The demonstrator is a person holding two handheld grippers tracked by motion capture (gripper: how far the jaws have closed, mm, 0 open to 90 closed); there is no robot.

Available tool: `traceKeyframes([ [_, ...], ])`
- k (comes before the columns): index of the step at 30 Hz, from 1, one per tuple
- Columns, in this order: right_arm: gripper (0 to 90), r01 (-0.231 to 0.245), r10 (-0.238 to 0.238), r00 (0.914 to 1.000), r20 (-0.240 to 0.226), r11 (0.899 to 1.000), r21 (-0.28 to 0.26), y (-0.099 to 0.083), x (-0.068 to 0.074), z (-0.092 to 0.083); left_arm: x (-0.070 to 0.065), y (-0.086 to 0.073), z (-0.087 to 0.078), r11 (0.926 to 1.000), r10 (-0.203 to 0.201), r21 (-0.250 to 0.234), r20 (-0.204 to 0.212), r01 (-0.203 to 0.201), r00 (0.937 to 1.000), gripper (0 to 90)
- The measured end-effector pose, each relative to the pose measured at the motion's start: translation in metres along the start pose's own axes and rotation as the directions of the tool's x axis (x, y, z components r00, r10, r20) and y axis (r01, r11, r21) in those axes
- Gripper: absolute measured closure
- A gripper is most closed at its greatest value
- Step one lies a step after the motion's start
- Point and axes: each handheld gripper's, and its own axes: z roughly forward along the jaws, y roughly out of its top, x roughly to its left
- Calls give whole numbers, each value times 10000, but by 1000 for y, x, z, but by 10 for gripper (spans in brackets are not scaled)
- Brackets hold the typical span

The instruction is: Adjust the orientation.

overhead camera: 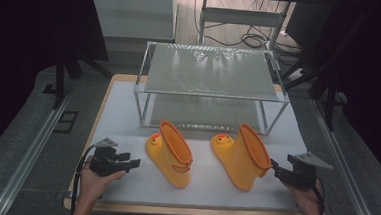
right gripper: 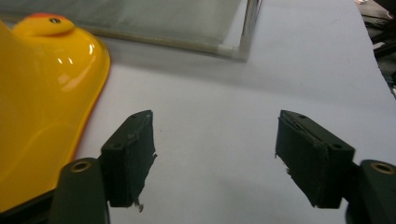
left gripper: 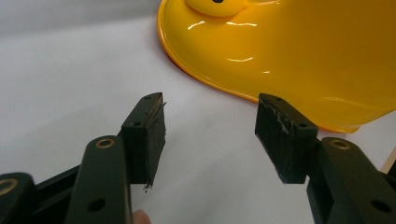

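Note:
Two yellow rubber boots with duck faces on the toes sit on the white table top. The left boot (overhead camera: 169, 154) is just right of my left gripper (overhead camera: 134, 162), which a hand holds low over the table. In the left gripper view my left gripper (left gripper: 210, 133) stands open with nothing between its jaws, and the left boot (left gripper: 289, 51) lies just beyond them. The right boot (overhead camera: 243, 156) is just left of my right gripper (overhead camera: 275, 168). In the right gripper view my right gripper (right gripper: 215, 149) is open and empty, the right boot (right gripper: 42, 98) at its left.
A two-tier metal-frame shelf (overhead camera: 213, 74) with mesh decks stands at the back of the table, directly behind the boots; its lower corner post (right gripper: 250, 23) lies ahead of the right gripper. The table's front edge (overhead camera: 187, 210) runs close under both hands.

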Motion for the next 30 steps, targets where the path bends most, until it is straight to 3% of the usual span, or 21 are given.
traceKeyframes([
  [4,368,-67,62,9996,-268,9998,-184,1,-1,-2,-1,0,-3,9999,15,-137,-45,-16,10000,442],
  [8,418,-247,235,9985,-496,9994,-231,0,-3,-4,-6,-1,-7,9992,47,-405,70,-44,10000,557],
  [10,426,-381,367,9974,-613,9990,-222,0,-5,-3,-11,-2,-9,9984,40,-558,147,-32,9999,697],
  [12,430,-408,392,9970,-661,9989,-230,0,-5,-3,-13,-2,-9,9983,32,-575,192,-21,9998,749],
  [13,430,-464,445,9964,-722,9986,-256,-1,-5,-1,-17,-2,-11,9979,-21,-644,276,39,9996,847],
  [14,430,-464,445,9964,-722,9986,-256,-1,-5,-1,-17,-2,-11,9979,-21,-644,276,39,9996,885],
  [18,432,-348,328,9959,-842,9991,-228,-4,-5,4,-32,-7,-10,9974,47,-719,407,-17,9992,900],
  [22,438,-296,296,9952,-934,9996,12,-8,-5,9,-56,-15,-7,9962,419,-782,407,-386,9983,900],
  [27,443,-565,565,9950,-828,9984,34,-8,-10,10,-90,-24,5,9930,874,-851,683,-815,9938,900],
  [30,444,-655,654,9948,-784,9979,12,-8,-12,10,-98,-25,11,9920,1014,-828,782,-949,9918,900],
])
